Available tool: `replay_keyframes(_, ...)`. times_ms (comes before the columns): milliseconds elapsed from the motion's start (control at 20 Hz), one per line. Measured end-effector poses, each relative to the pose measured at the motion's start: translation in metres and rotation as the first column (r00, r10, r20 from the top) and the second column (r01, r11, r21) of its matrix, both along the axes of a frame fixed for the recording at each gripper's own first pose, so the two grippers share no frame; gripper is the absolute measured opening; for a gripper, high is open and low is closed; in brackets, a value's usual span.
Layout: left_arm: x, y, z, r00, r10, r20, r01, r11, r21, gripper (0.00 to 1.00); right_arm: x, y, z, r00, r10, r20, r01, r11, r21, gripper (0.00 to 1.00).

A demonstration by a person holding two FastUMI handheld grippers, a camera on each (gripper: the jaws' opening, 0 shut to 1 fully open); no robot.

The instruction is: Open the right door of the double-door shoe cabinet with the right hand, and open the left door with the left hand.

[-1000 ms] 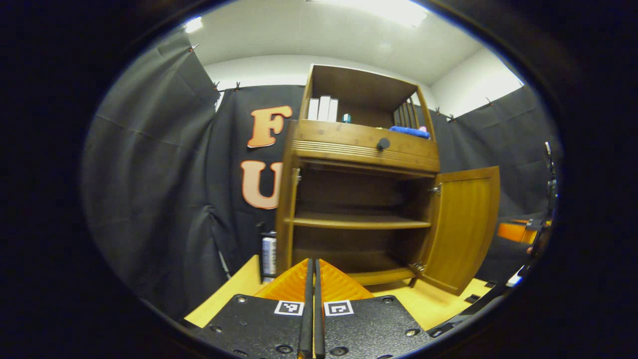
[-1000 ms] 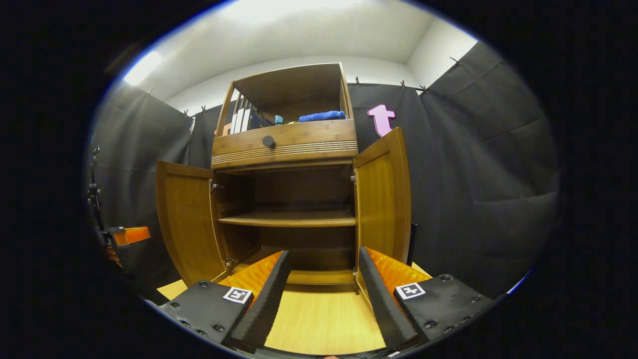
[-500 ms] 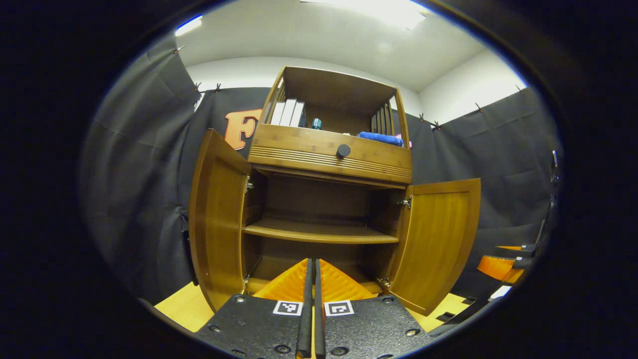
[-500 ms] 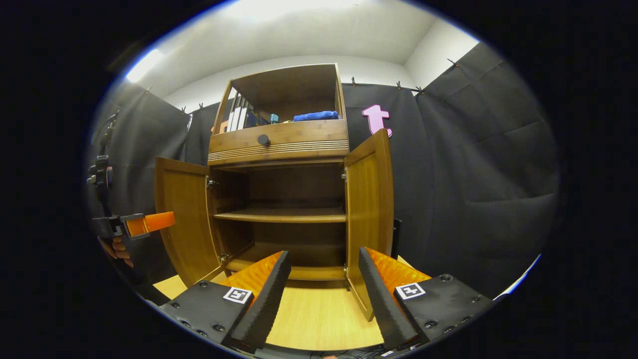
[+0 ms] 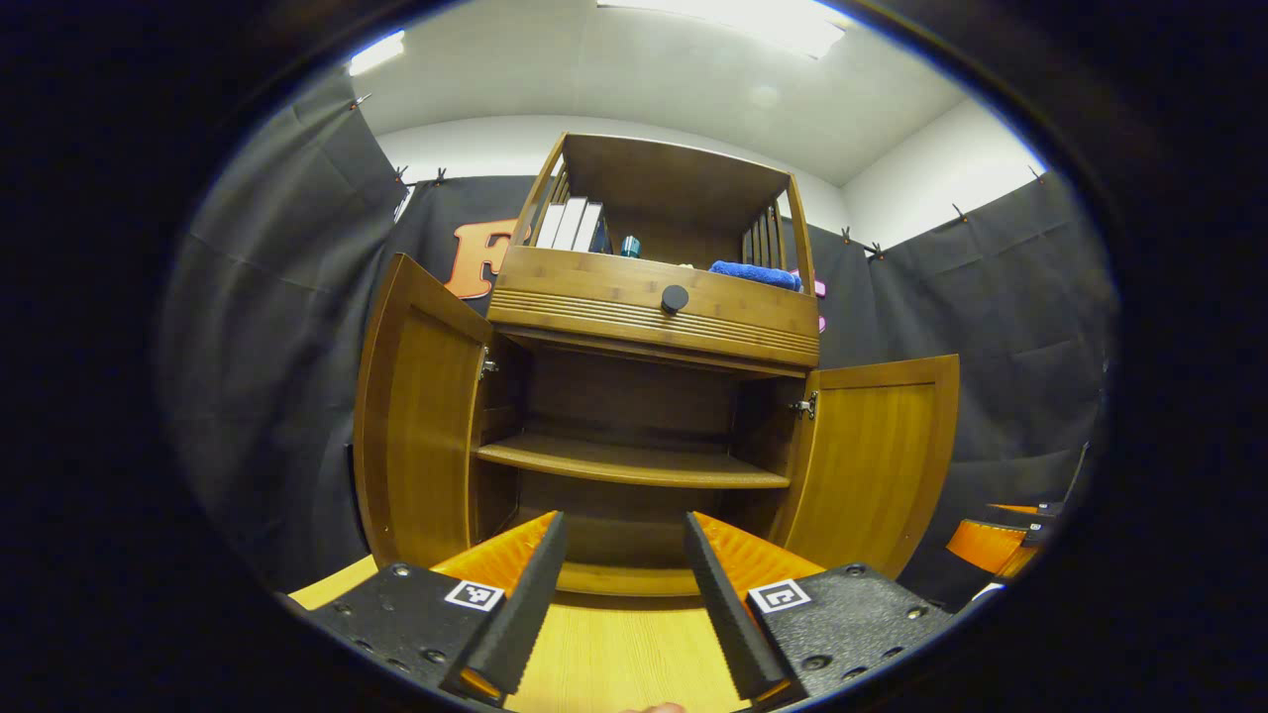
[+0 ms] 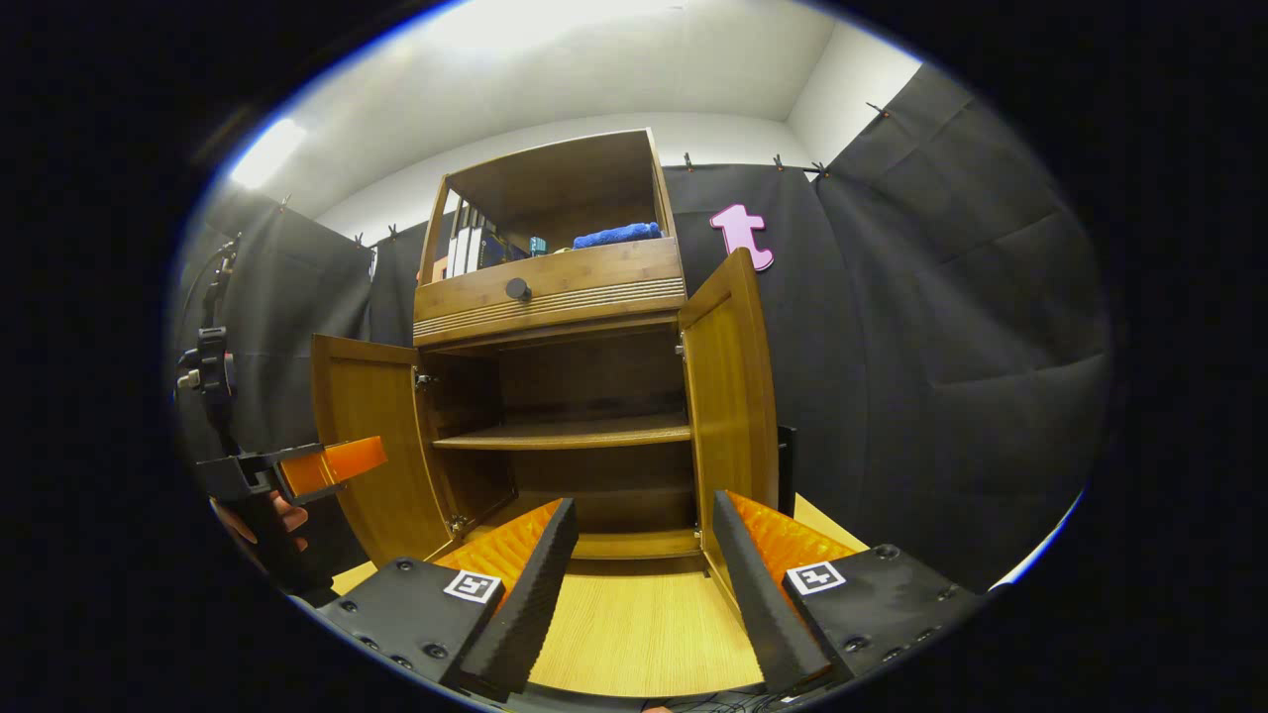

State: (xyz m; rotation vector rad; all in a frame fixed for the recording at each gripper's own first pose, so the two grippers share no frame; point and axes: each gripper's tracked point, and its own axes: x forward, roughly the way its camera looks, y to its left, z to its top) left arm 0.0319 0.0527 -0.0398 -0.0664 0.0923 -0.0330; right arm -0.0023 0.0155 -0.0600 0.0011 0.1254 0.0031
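Note:
The wooden shoe cabinet (image 5: 654, 317) stands in front of me with both doors swung out. In the left gripper view its left door (image 5: 416, 436) and right door (image 5: 877, 460) flank an empty inner shelf (image 5: 634, 462). My left gripper (image 5: 622, 523) is open, a little short of the cabinet's bottom edge and holding nothing. In the right gripper view the left door (image 6: 369, 436) and right door (image 6: 733, 396) also stand open. My right gripper (image 6: 644, 507) is open and empty, just left of the right door. The left gripper (image 6: 317, 467) shows beside the left door, held by a hand (image 6: 282, 517).
A drawer with a black knob (image 5: 675, 297) sits above the doors. The top shelf holds books (image 5: 572, 226) and a blue cloth (image 5: 755, 273). The cabinet stands on a pale wooden board (image 6: 634, 634). Black cloth walls close in on both sides. The right gripper (image 5: 991, 543) shows at the far right.
My left gripper has gone from shut to open and has swung round from the cabinet's left side to face it, with the left door wide open. The right gripper has barely moved.

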Motion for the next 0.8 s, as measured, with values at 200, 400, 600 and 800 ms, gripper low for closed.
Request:
replay_keyframes(200, -0.001, 0.004, -0.005, 1.0, 0.022, -0.003, -0.022, 1.0, 0.013, 0.96, -0.002, 0.002, 0.0, 1.0, -0.005, -0.002, 0.005, 1.0, -0.016, 0.81)
replay_keyframes(400, -0.003, 0.013, 0.005, 0.999, 0.037, 0.035, -0.037, 0.999, 0.007, 0.92, 0.0, 0.009, 0.0, 1.0, 0.005, -0.003, -0.005, 1.0, -0.025, 0.81)
replay_keyframes(600, -0.007, 0.021, 0.01, 0.997, 0.059, 0.058, -0.061, 0.998, 0.029, 0.92, 0.0, 0.018, -0.002, 1.0, 0.02, -0.009, -0.021, 0.999, -0.031, 0.92)
replay_keyframes(800, -0.013, 0.021, 0.015, 0.996, 0.052, 0.074, -0.057, 0.997, 0.059, 0.92, -0.002, 0.022, -0.002, 1.0, 0.025, -0.007, -0.025, 0.999, -0.042, 0.81)
